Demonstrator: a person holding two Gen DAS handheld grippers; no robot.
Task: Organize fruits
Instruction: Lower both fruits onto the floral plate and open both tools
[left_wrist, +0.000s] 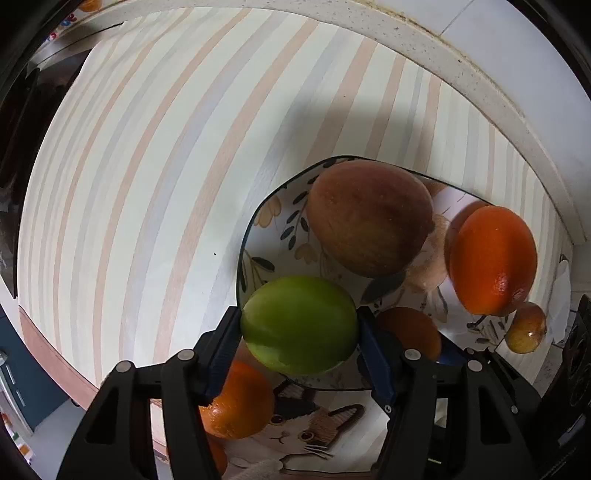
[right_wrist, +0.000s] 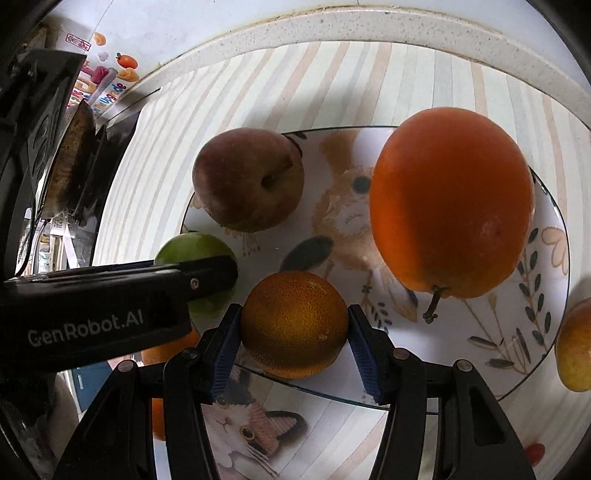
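Note:
My left gripper (left_wrist: 300, 328) is shut on a green apple (left_wrist: 299, 325) and holds it over the near left rim of a floral plate (left_wrist: 258, 236). On the plate lie a red apple (left_wrist: 369, 218) and a large orange fruit (left_wrist: 493, 258). My right gripper (right_wrist: 294, 328) is shut on a small orange (right_wrist: 294, 325) above the plate's near edge (right_wrist: 517, 384). In the right wrist view the red apple (right_wrist: 247, 179), the large orange fruit (right_wrist: 452, 206) and the green apple (right_wrist: 195, 247), held by the left gripper's black finger (right_wrist: 147, 284), show too.
A second plate with a cat picture (left_wrist: 321, 432) lies nearer, with another orange (left_wrist: 236, 402) at its left. A small yellow-red fruit (left_wrist: 526, 326) sits right of the floral plate. The striped tablecloth (left_wrist: 166, 166) meets a speckled ledge (left_wrist: 461, 70) at the back.

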